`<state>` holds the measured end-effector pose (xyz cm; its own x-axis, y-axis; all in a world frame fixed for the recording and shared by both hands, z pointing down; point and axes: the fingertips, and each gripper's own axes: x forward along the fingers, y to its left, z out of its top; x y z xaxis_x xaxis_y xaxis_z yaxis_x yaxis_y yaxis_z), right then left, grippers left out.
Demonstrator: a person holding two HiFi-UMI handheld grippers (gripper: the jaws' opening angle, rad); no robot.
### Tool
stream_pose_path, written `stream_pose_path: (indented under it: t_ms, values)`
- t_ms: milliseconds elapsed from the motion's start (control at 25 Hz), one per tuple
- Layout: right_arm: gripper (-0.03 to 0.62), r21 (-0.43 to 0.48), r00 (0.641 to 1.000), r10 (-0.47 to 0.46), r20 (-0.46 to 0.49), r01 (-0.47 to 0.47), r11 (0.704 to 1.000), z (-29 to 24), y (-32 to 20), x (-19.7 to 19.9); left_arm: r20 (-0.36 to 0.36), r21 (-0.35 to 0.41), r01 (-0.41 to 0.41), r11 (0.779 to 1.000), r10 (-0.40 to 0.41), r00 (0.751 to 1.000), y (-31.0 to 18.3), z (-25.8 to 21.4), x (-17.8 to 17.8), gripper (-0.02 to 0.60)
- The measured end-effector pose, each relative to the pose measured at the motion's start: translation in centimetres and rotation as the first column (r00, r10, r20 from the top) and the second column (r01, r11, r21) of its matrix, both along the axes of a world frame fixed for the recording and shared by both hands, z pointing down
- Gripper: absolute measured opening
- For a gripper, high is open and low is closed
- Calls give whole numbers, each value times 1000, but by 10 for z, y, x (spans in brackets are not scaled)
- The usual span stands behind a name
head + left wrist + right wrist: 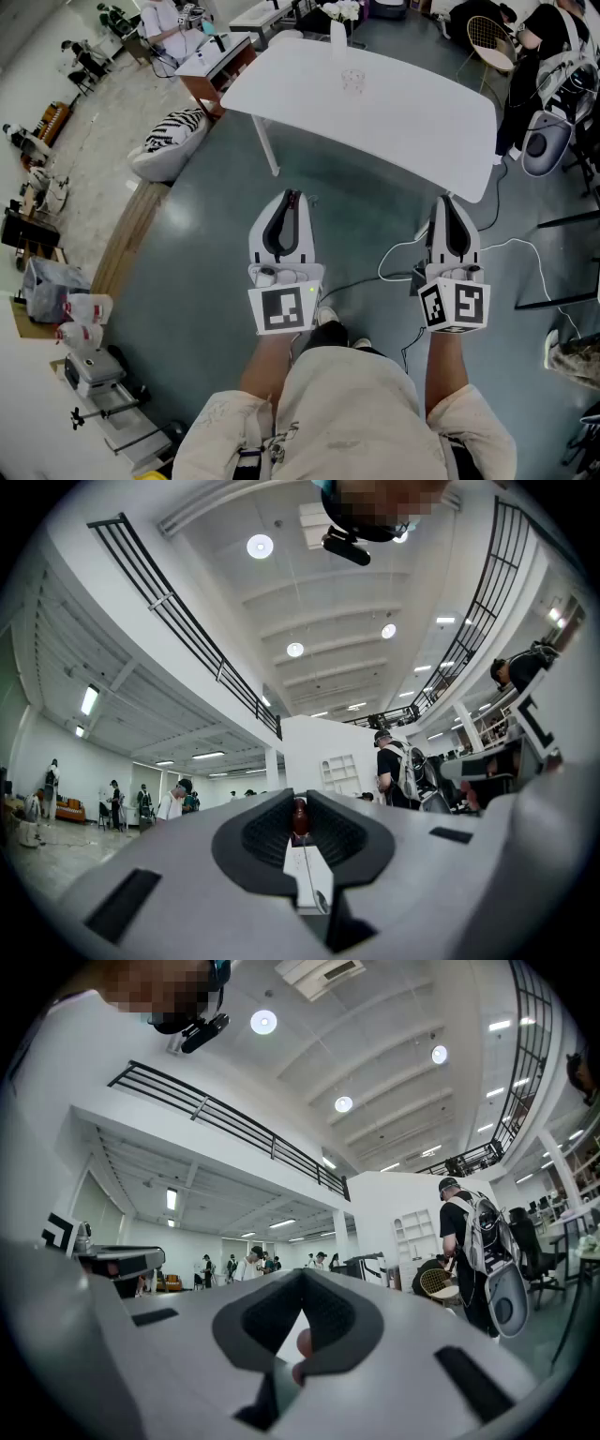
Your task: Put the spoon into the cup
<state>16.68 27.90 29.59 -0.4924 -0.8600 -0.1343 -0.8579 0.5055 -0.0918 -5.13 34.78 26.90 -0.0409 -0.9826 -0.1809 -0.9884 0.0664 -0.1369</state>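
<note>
A small see-through cup (352,82) stands toward the far side of a white table (412,122). I hold both grippers level over the floor, well short of the table's near edge. The left gripper (289,195) (298,801) is shut on a spoon (307,869). Its reddish-brown handle end sits between the tips, and its thin shaft and small bowl hang below them. From the head view the spoon is hidden. The right gripper (448,201) (302,1275) has its tips together. A pinkish blur shows through its gap, and I cannot tell what it is.
A white vase (337,33) with flowers stands at the table's far edge. On the floor to the left lies a zebra-striped cushion (173,141). White cables (394,267) run across the floor by my feet. A round chair (489,37) and several people are beyond the table.
</note>
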Motion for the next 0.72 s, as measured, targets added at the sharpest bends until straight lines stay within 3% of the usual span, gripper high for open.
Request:
stream_pose_path:
  t_ms: [240, 720]
  values:
    - [-12, 10, 1000, 9, -7, -9, 1000, 0, 29, 44, 11, -17, 16, 1000, -16, 1000, 33, 5, 42, 41]
    - [-12, 13, 999, -27, -26, 27, 1000, 15, 72, 67, 5, -63, 7, 998, -7, 1000, 70, 26, 80, 41]
